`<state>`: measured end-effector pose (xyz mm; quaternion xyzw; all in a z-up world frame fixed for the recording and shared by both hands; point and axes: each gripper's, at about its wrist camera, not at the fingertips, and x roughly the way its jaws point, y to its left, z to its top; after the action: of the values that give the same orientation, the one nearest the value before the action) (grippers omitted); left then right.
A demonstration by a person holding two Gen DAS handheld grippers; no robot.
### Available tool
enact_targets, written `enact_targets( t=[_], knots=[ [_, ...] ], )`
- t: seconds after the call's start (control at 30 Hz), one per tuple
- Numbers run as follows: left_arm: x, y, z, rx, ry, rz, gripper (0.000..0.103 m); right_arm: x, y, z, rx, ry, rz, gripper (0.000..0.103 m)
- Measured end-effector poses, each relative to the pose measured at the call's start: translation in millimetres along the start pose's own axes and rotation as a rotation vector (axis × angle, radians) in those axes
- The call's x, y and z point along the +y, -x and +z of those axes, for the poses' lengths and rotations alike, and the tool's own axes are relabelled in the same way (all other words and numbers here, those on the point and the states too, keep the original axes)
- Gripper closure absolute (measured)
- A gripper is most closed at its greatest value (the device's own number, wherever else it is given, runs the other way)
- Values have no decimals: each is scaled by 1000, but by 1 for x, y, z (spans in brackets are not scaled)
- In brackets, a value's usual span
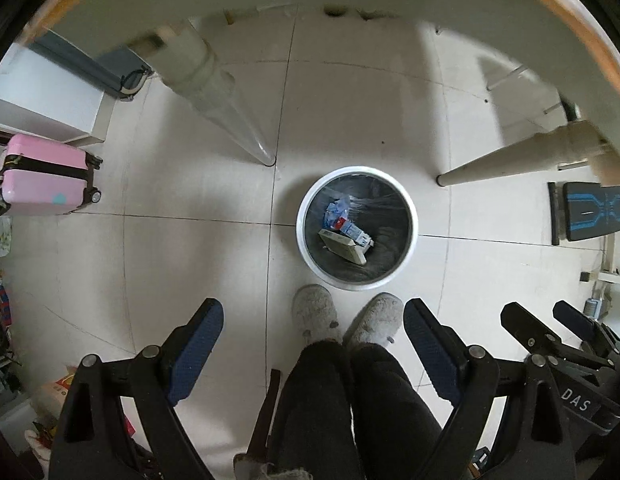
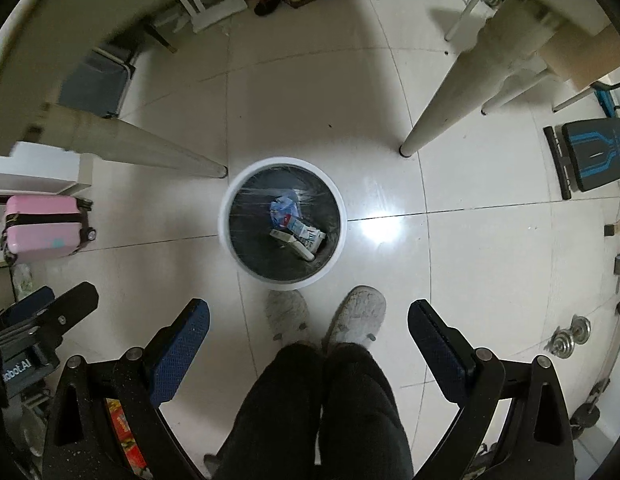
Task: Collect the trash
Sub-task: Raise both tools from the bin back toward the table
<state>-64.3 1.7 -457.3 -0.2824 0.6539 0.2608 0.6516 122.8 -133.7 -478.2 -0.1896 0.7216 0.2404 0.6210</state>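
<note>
A white round trash bin [image 1: 413, 216] with a dark liner stands on the tiled floor below both grippers; it also shows in the right wrist view [image 2: 342, 220]. Inside lie a cream box [image 1: 343, 247], a blue-white carton [image 1: 355, 234] and a crumpled blue wrapper [image 1: 335, 210]; the same trash [image 2: 298, 234] shows in the right wrist view. My left gripper [image 1: 313, 320] is open and empty, held high above the floor. My right gripper [image 2: 308, 322] is open and empty too; it also appears beside the left one [image 1: 549, 318].
The person's feet in grey slippers [image 1: 345, 322] stand just before the bin. Table legs [image 1: 230, 108] [image 1: 509, 160] rise on either side, with the tabletop edge overhead. A pink suitcase [image 1: 46, 176] is at left, a black-blue bench pad [image 1: 593, 216] at right.
</note>
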Motion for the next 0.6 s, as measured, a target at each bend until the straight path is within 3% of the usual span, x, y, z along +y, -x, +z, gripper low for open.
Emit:
enact_targets(
  t=[0.3, 0.47, 0.6],
  knots=[
    [4, 96, -6, -77, -29, -6, 11, 25, 124, -17, -47, 24, 41, 2],
    [3, 139, 5, -148, -36, 7, 11, 29, 186, -4, -122, -13, 75, 2],
    [-2, 163, 33, -194, -12, 9, 11, 16, 225, 22, -188, -65, 86, 2]
  ],
)
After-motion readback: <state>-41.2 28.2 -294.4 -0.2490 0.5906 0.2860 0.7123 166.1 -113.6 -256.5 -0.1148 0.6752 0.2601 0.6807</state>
